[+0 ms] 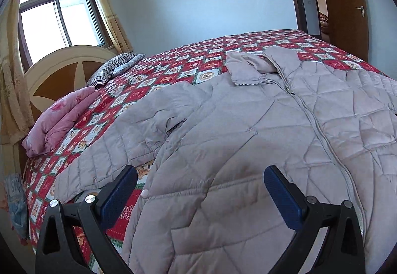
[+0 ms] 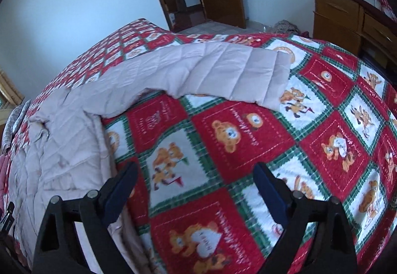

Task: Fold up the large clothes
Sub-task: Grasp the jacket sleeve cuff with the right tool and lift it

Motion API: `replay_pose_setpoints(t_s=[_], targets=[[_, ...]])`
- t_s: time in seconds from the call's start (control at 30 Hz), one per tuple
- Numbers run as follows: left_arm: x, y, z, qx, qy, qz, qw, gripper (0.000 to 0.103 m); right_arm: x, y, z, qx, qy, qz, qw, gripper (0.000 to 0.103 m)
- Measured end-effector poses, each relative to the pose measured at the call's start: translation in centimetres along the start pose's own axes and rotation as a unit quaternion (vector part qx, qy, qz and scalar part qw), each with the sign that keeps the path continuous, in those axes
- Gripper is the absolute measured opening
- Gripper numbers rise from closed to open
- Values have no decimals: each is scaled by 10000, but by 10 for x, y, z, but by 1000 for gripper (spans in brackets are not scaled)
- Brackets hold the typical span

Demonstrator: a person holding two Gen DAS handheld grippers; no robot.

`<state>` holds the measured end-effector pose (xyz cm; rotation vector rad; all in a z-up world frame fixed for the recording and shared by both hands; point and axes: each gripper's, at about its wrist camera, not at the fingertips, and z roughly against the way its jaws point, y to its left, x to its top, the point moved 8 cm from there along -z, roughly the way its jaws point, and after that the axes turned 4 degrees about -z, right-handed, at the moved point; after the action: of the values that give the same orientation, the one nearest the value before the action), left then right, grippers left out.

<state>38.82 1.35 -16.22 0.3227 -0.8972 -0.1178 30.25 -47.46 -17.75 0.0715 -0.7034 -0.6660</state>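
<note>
Both grippers, left gripper and right gripper, hover with fingers spread, empty, above quilted jacket on bed.

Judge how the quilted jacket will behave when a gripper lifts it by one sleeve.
The jacket will probably sag and drape: its sleeve already bends limply across the bedspread. It looks puffy, so likely light for its bulk. The smooth shell may slip between the open right gripper fingers unless a thick fold is pinched.
</note>
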Motion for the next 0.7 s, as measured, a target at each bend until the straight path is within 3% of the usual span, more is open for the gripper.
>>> replay_pose_setpoints(t_s=[0.2,0.33,0.53,0.7], targets=[[10,4,-44,230,189,44,9995,102,52,-31,-25,-150,-20,-409,9990,88],[11,9,-60,286,339,159,9989,102,77,-56,-47,-642,-93,-710,9954,81],[23,23,-83,471,416,260,9977,102,92,-104,-51,-808,-268,-1486,9852,77],[29,29,-100,465,566,405,9965,102,85,-117,-51,-855,-104,-1535,9844,69]])
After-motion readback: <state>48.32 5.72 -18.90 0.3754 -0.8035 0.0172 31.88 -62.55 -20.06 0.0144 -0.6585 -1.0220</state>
